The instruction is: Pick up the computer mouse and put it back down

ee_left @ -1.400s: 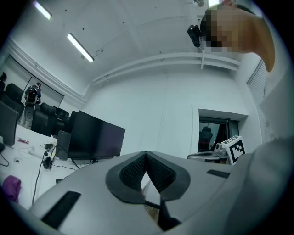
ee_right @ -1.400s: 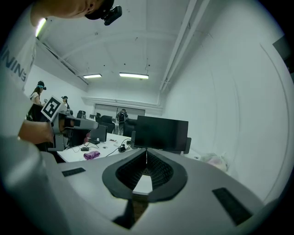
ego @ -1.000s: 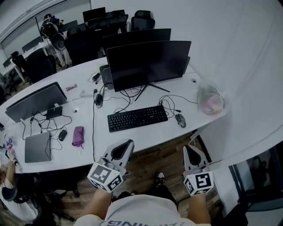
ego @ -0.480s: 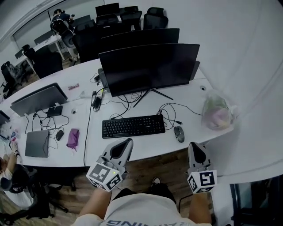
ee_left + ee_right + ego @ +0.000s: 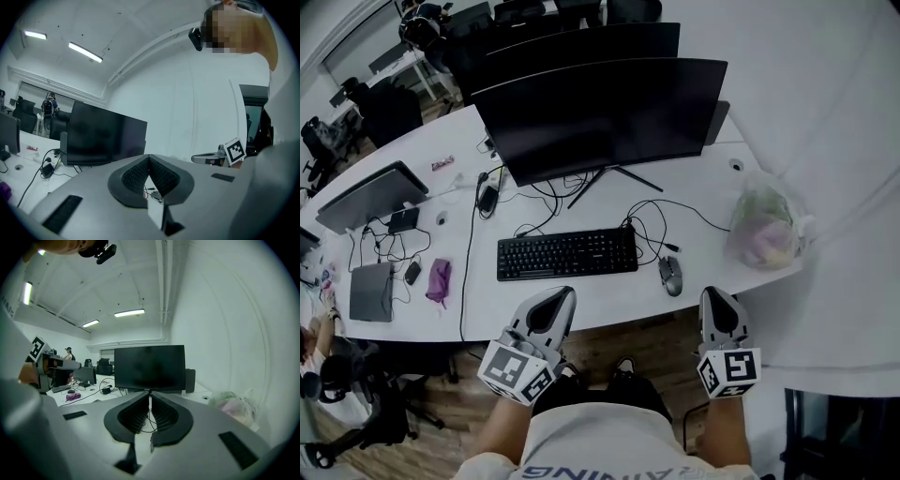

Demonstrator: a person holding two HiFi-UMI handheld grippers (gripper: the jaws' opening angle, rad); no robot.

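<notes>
Not started, nothing lifted yet.
Dark grey computer mouse (image 5: 670, 275) sits on white desk (image 5: 600, 291), centre-right of head view; left gripper (image 5: 553, 300) and right gripper (image 5: 718, 298) both clenched empty, short of it; pick-up and put-down remain.

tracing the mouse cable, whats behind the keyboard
Behind the keyboard lie loose black cables and the feet of the monitor stand. The monitor overhangs them, hiding the desk farther back and where the cables end.
</notes>
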